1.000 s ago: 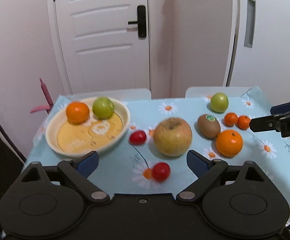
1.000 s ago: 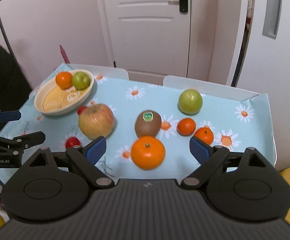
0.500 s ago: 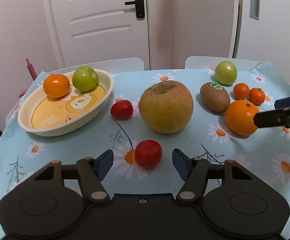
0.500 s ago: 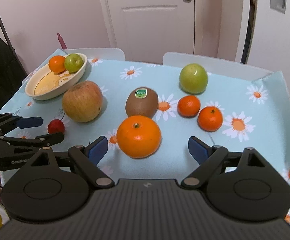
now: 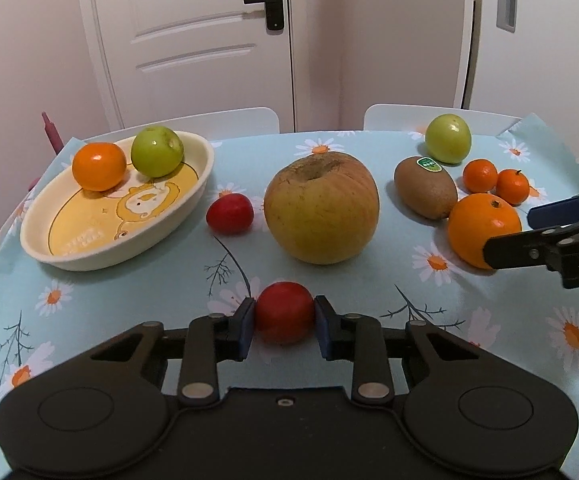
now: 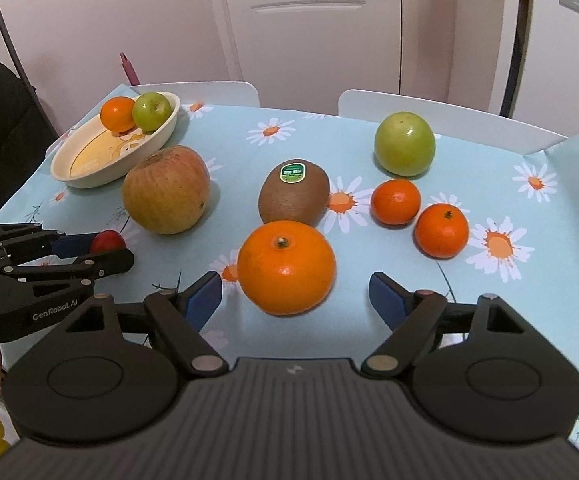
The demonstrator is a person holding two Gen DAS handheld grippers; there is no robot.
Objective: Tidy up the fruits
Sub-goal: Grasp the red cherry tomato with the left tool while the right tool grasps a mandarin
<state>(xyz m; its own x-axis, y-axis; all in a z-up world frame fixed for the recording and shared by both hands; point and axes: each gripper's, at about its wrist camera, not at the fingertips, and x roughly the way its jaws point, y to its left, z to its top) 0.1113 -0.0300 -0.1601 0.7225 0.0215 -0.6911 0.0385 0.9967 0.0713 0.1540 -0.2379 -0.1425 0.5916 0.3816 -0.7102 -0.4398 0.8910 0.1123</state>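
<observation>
My left gripper (image 5: 284,322) is shut on a small red fruit (image 5: 284,312) at the table's near edge; it also shows in the right wrist view (image 6: 107,242). A second red fruit (image 5: 229,214) lies beside the big yellow-red apple (image 5: 321,208). The cream oval dish (image 5: 41,236) holds an orange (image 5: 98,166) and a green apple (image 5: 156,151). My right gripper (image 6: 295,298) is open around the near side of a large orange (image 6: 285,267), apart from it. A kiwi (image 6: 293,192), two mandarins (image 6: 395,202) (image 6: 441,230) and a green apple (image 6: 404,143) lie beyond.
The table wears a light blue daisy cloth (image 5: 129,300). Two white chair backs (image 6: 429,114) stand at the far edge, with a white door (image 5: 193,40) behind. A pink rod (image 6: 128,67) stands at the far left.
My left gripper has moved forward and closed on the near red fruit. My right gripper has come closer to the large orange, still open.
</observation>
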